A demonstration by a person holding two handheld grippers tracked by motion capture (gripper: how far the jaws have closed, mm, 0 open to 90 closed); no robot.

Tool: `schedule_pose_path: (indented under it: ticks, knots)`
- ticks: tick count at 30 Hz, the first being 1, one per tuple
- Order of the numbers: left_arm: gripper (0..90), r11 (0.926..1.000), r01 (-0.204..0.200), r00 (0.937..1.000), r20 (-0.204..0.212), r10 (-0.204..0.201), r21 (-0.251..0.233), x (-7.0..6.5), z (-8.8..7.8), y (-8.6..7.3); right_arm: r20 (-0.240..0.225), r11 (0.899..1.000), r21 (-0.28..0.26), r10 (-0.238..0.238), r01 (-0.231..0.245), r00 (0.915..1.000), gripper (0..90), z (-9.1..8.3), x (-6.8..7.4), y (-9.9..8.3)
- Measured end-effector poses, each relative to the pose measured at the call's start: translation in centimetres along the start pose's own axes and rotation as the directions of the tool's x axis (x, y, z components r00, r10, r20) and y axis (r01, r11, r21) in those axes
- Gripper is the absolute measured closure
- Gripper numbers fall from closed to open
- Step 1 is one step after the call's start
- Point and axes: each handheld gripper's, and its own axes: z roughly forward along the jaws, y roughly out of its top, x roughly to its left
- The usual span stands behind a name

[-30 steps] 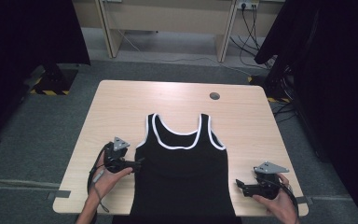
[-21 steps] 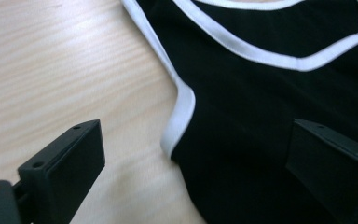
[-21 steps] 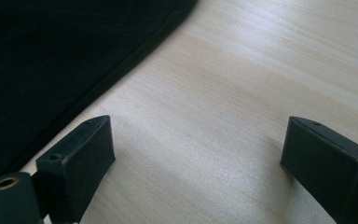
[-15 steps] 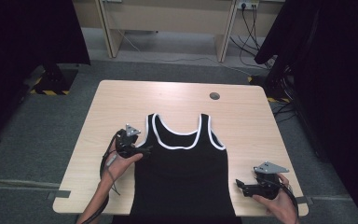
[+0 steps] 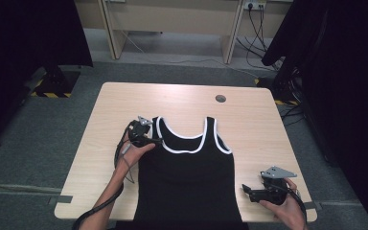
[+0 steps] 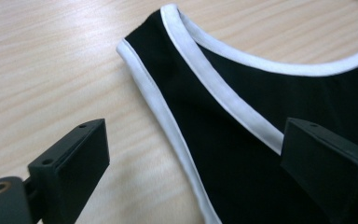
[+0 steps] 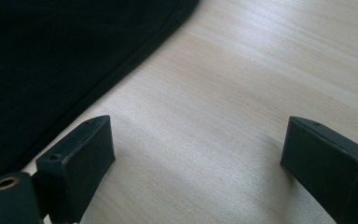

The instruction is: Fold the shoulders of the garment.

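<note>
**Ana:** Pale wood is taking up the middle of the high view: a table (image 5: 124,103) standing on grey carpet, with dark curtains hanging at the upper left and right of the frame. What is lying on it?

**Ben:** A black tank top (image 5: 188,184) with white trim is lying flat, centre to lower centre of the frame, its hem reaching the bottom edge of the table. The straps are pointing toward the top of the picture.

**Ana:** And the left gripper (image 5: 149,140)?

**Ben:** It is sitting left of centre, right at the left strap (image 6: 168,88). In the left gripper view its jaws are standing wide apart, one over bare wood at lower left, the other over black cloth at lower right, with the strap's white edge running between them.

**Ana:** The right gripper (image 5: 247,191)?

**Ben:** It is resting at the lower right of the high view, just beside the shirt's side seam. Its jaws are gaping wide too, holding nothing, with bare wood between them and the black cloth at the upper left.
</note>
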Motion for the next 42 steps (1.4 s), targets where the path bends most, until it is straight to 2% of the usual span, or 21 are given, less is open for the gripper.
schedule_pose_path:
  ticks: [3, 6, 13, 15, 16, 21, 22, 24, 28, 32, 35, 40, 42]
  knots:
    - [7.1, 1.0, 0.008, 1.0, -0.005, -0.008, 0.004, 0.0, 0.5, 0.3, 0.0, 1.0, 0.001, 0.0, 0.0, 1.0, 9.7, 0.0, 0.0, 0.0]
    - [7.7, 0.9998, -0.003, 0.9998, -0.022, 0.003, 0.018, 0.0, 1.3, 0.9, -0.001, 1.0, 0.0, -0.001, 0.001, 1.0, 9.8, 0.0, 0.0, 0.0]
    - [8.6, 0.999, 0.017, 0.9992, -0.038, -0.015, 0.04, -0.1, 2.9, 2.0, -0.002, 1.0, 0.001, -0.002, 0.002, 1.0, 9.7, 0.0, 0.0, 0.0]
    - [13.7, 0.9988, 0.011, 0.9994, -0.035, -0.009, 0.048, -0.1, 3.1, 2.0, -0.002, 1.0, 0.0, -0.003, 0.003, 1.0, 9.8, 0.0, 0.0, 0.0]
    - [13.7, 0.9992, 0.016, 0.9995, -0.028, -0.015, 0.036, -0.2, 3.4, 2.1, -0.003, 1.0, -0.001, -0.004, 0.004, 1.0, 9.8, 0.0, 0.0, 0.0]
    - [34.0, 0.9998, 0.016, 0.9999, -0.002, -0.016, 0.007, -0.8, 3.1, 2.1, -0.004, 1.0, 0.0, -0.005, 0.005, 1.0, 9.8, 0.0, 0.0, 0.0]
    - [49.0, 0.9998, 0.019, 0.9998, -0.001, -0.019, 0.002, -1.0, 3.0, 2.1, -0.005, 1.0, 0.0, -0.006, 0.006, 1.0, 9.8, 0.0, 0.0, 0.0]
    - [59.4, 0.9998, 0.016, 0.9999, 0.005, -0.016, -0.007, -1.2, 2.9, 1.9, -0.006, 1.0, -0.001, -0.007, 0.007, 1.0, 9.8, 0.0, 0.0, 0.0]
    - [73.5, 0.9997, 0.025, 0.9996, 0.015, -0.025, 0.006, -1.2, 2.8, 2.0, -0.007, 1.0, -0.001, -0.007, 0.007, 1.0, 9.8, 0.0, 0.1, 0.0]
    - [80.0, 0.9995, 0.03, 0.9984, 0.047, -0.031, 0.013, -1.3, 2.6, 2.1, -0.007, 1.0, -0.001, -0.007, 0.007, 1.0, 9.7, 0.0, 0.1, 0.0]
    - [81.4, 0.9994, 0.033, 0.997, 0.07, -0.032, -0.008, -1.4, 2.1, 2.2, -0.007, 1.0, 0.0, -0.003, 0.003, 1.0, 9.7, 0.1, 0.1, 0.0]
    - [82.2, 0.9984, 0.024, 0.9935, 0.112, -0.019, -0.051, -1.9, 0.1, 2.7, -0.008, 1.0, 0.0, -0.003, 0.003, 1.0, 9.6, 0.1, 0.1, 0.1]
    - [82.2, 0.9975, 0.007, 0.9916, 0.129, 0.003, -0.07, -2.4, -1.0, 2.8, -0.007, 1.0, 0.0, -0.004, 0.004, 1.0, 9.7, 0.1, 0.1, 0.1]
